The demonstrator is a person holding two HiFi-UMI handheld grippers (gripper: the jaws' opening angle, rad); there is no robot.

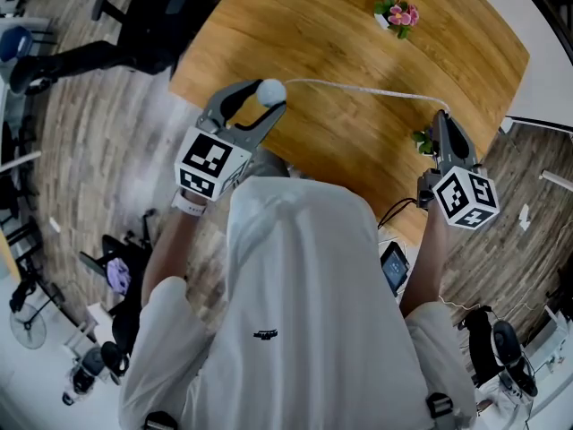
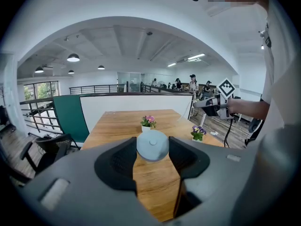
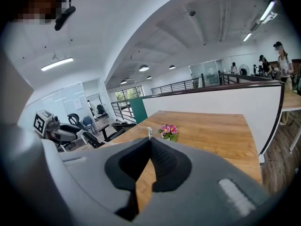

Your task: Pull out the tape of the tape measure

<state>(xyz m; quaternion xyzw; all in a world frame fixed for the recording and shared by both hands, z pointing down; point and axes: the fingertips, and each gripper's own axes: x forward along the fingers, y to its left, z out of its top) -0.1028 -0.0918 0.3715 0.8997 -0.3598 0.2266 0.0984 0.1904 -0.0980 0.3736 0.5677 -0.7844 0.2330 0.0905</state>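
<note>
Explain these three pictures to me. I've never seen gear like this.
A person holds a two-jaw tool in each hand; there is no robot. The top-down picture comes from a camera on the person's head; the other two from cameras riding on the tools, looking along their jaws. The left tool clamps a round white tape measure. The right tool is shut on the end of its tape, stretched between them above a wooden table. On it stand a pot of pink flowers and a pot of purple flowers.
</note>
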